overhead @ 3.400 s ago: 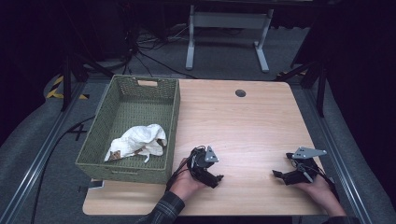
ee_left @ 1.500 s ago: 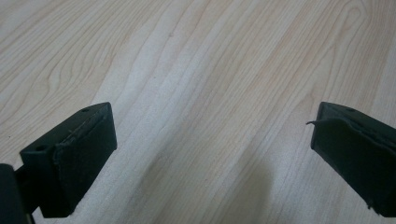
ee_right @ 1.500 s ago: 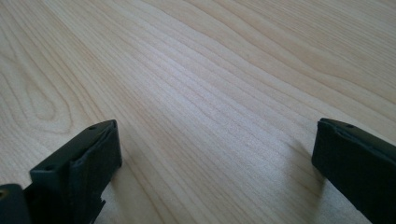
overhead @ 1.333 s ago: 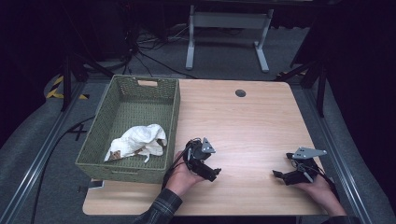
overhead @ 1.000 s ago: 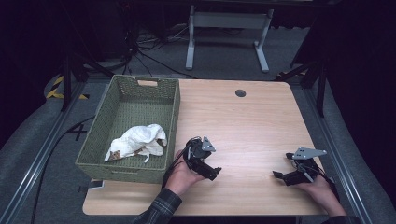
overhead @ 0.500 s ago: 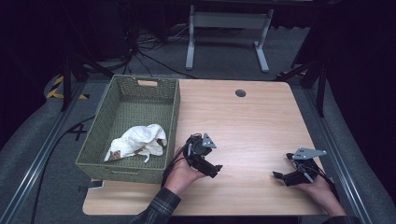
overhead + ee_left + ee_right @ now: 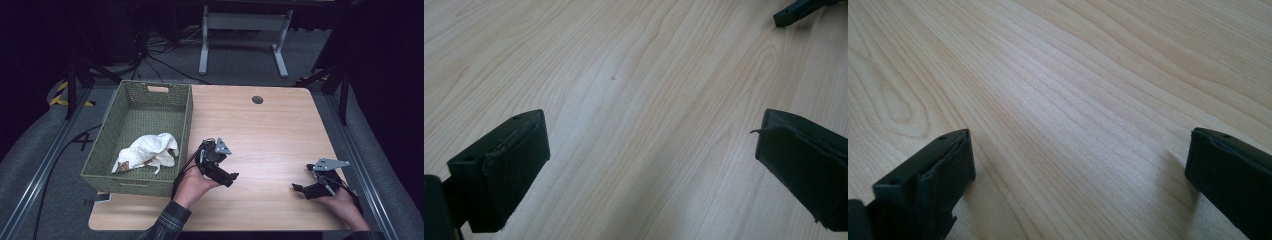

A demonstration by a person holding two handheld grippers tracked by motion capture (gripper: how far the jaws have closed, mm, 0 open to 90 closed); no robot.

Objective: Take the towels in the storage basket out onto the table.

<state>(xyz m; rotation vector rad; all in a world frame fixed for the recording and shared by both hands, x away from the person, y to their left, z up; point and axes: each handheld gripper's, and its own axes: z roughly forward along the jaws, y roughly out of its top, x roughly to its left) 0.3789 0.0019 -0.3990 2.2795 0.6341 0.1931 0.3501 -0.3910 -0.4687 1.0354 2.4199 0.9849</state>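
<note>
My left gripper [image 7: 231,176] hovers over the wooden table [image 7: 260,130] just right of a green woven basket [image 7: 185,120], held in a hand with a plaid sleeve. In the left gripper view its jaws [image 7: 649,145] stand wide apart, open, with bare wood between them. My right gripper [image 7: 301,179] rests low near the table's front right, and in the right gripper view [image 7: 1078,160] it is open over bare wood too. A crumpled white cloth [image 7: 147,150] lies in the basket's near half.
A dark round grommet [image 7: 257,99] sits near the table's far edge. A metal stand [image 7: 242,22] and cables are on the floor beyond. The other gripper's jaw tip [image 7: 799,10] shows far off in the left gripper view.
My left gripper has lifted a little and shifted away from the table's front edge, staying beside the basket. The right gripper has barely moved.
</note>
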